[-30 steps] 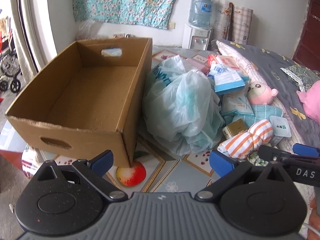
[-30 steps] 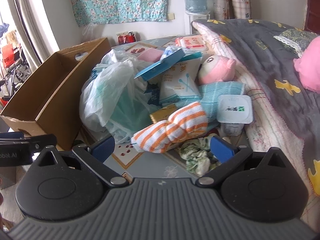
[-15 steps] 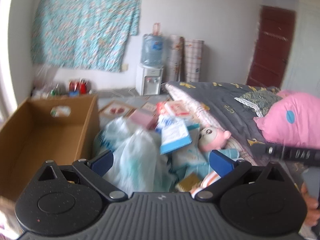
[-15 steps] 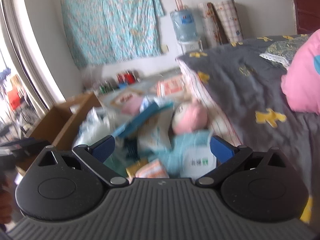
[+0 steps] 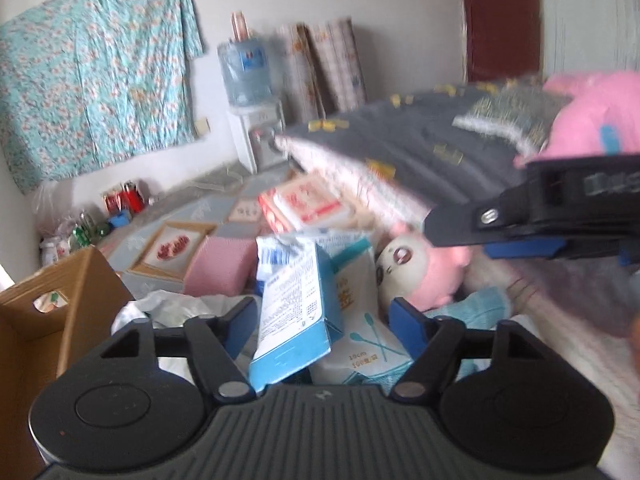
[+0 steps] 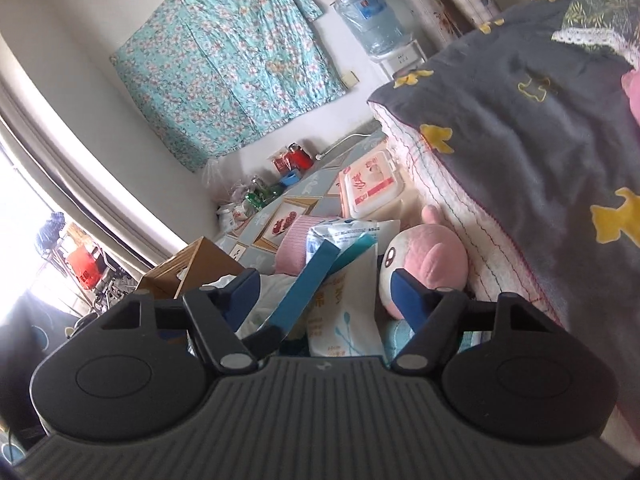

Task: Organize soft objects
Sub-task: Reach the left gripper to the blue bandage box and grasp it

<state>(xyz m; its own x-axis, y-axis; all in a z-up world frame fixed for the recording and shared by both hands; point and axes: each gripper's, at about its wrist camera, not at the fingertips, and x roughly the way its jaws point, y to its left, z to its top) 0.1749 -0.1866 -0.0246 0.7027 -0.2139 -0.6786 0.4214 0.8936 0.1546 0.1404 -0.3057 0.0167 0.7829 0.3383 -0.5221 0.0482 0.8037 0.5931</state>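
Both grippers have swung from the box [image 5: 44, 320] toward the pile; left gripper [image 5: 320, 316] and right gripper [image 6: 324, 294] are closing, gripping nothing. Centre on the plush [image 6: 424, 264] first.

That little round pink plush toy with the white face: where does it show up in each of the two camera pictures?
Left wrist view: the round pink plush toy lies right of centre, just under the other gripper's dark body, beside the blue-and-white box.
Right wrist view: the toy lies right of centre, against the bed's edge, partly behind the blue right finger.
Shared landmark: the blue water bottle on its dispenser by the far wall.
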